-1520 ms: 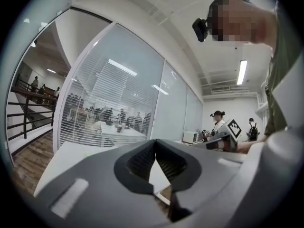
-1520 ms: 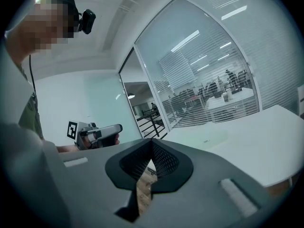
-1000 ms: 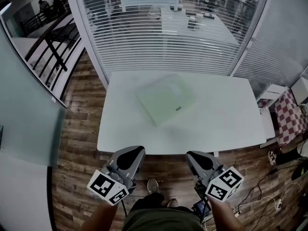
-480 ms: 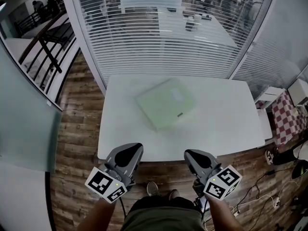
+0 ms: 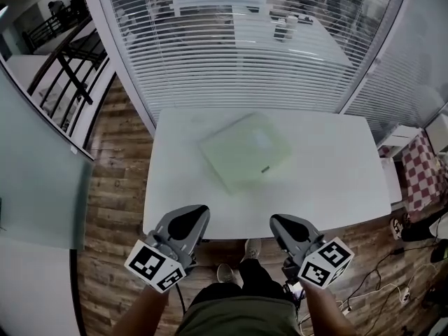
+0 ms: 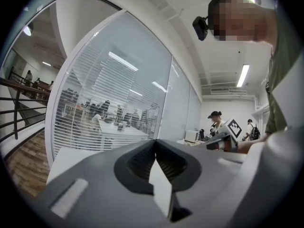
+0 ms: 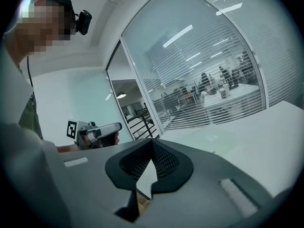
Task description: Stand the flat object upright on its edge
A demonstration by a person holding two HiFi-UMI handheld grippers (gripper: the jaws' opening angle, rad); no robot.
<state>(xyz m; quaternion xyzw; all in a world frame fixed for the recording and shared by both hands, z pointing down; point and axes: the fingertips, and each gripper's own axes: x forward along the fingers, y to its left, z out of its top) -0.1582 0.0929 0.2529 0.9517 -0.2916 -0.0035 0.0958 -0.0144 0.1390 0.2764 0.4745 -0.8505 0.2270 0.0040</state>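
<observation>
While the pale green flat object [image 5: 246, 150] lies flat on the white table [image 5: 336, 180], a little left of the middle, you are closing in. Compared with a second ago, the left gripper [image 5: 189, 217] and the right gripper [image 5: 285, 224] reach slightly further over the table's near edge, side by side. The object itself has not shifted or lifted. Both pairs of jaws are pressed together with nothing between them, and both remain well apart from the object. That puts you in the approach only, and the standing-up has not begun. You probably need to carry on forward and get under or against one edge to tip it up.
</observation>
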